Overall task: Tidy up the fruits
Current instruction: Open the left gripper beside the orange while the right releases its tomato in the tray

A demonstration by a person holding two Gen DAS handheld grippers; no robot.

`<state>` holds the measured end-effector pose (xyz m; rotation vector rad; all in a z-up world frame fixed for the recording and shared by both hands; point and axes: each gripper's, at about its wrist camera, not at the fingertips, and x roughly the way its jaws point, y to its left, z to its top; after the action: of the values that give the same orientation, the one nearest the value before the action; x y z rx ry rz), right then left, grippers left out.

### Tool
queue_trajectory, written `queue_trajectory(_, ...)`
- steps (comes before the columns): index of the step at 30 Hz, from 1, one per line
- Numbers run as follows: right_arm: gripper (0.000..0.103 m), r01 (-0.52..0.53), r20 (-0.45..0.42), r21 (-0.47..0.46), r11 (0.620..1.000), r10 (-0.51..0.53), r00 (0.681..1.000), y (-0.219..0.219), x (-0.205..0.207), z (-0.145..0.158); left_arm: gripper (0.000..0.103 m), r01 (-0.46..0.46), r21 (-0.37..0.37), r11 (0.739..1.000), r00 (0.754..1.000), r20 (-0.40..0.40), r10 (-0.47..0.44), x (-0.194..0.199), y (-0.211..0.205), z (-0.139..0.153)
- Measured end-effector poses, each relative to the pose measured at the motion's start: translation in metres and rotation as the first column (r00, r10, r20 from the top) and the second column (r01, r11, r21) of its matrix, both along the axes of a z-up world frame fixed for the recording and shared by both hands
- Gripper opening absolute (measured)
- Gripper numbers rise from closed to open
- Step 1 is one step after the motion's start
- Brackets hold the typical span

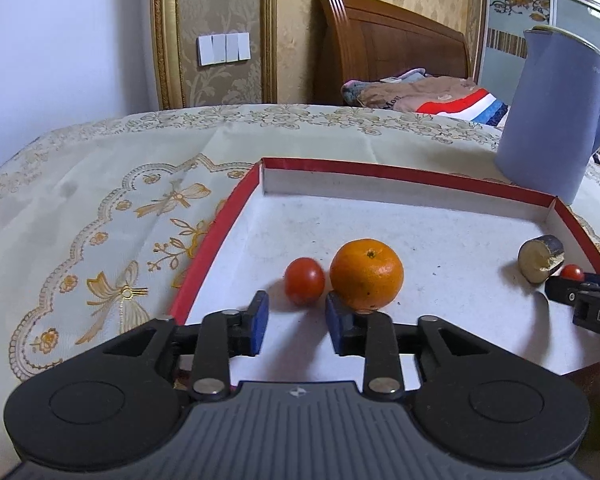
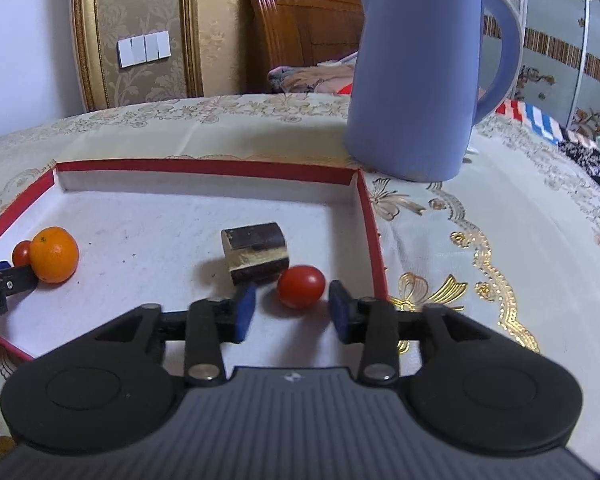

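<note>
Both grippers hang low over the red-rimmed tray, jaws parted and holding nothing. The left gripper stands narrowly open, with a small tomato just past its blue pads and an orange touching that tomato on the right. The right gripper is open a little wider, and a second tomato lies between its fingertips, clear of both pads, beside a dark cut chunk — what fruit that is I cannot tell. These look like pieces just set down in the tray, so the step in hand is likely the release. To finish it well, draw each gripper straight back and up — a sideways drift on the left would nudge the orange, and round fruit rolls easily. The blue jug behind the tray is well clear.
</note>
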<state>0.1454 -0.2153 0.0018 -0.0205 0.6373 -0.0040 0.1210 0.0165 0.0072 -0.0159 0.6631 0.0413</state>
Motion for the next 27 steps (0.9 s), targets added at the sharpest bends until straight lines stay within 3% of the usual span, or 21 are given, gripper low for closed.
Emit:
queue_trajectory(2,0.052,0.002,0.010,-0.006,1.000,-0.002,1.000,0.001,-0.003,0.001,0.056,-0.013,0.014,1.000,1.000,0.008,0.013,-0.003,0.000,-0.001)
queue_trajectory(4,0.055,-0.003,0.013,0.005,1.000,0.003,1.000,0.000,-0.005,0.001,0.067,-0.011,0.012,1.000,0.999,0.032,0.011,-0.006,0.000,0.001)
queue_trajectory(11,0.063,-0.017,0.014,0.028,0.999,0.017,1.000,0.000,-0.012,0.000,0.069,0.001,0.048,0.999,0.998,0.056,-0.004,-0.011,-0.006,0.002)
queue_trajectory(13,0.070,-0.031,0.029,0.040,0.999,0.030,0.999,0.001,-0.016,0.000,0.069,0.003,0.043,0.999,0.998,0.055,-0.006,-0.011,-0.005,0.002)
queue_trajectory(15,0.088,-0.024,0.060,0.025,0.999,0.023,0.998,0.003,-0.023,0.000,0.073,0.007,0.035,0.999,0.999,0.052,-0.009,-0.013,-0.005,0.001)
queue_trajectory(21,0.093,-0.037,0.086,0.003,0.999,0.037,0.996,0.007,-0.035,-0.001,0.077,0.012,0.052,0.999,0.997,0.079,-0.016,-0.021,-0.007,0.002)
queue_trajectory(27,0.098,-0.051,0.096,0.017,0.999,0.049,0.994,0.007,-0.042,-0.001,0.077,0.028,0.014,1.000,0.994,0.102,-0.029,-0.032,-0.003,0.005)
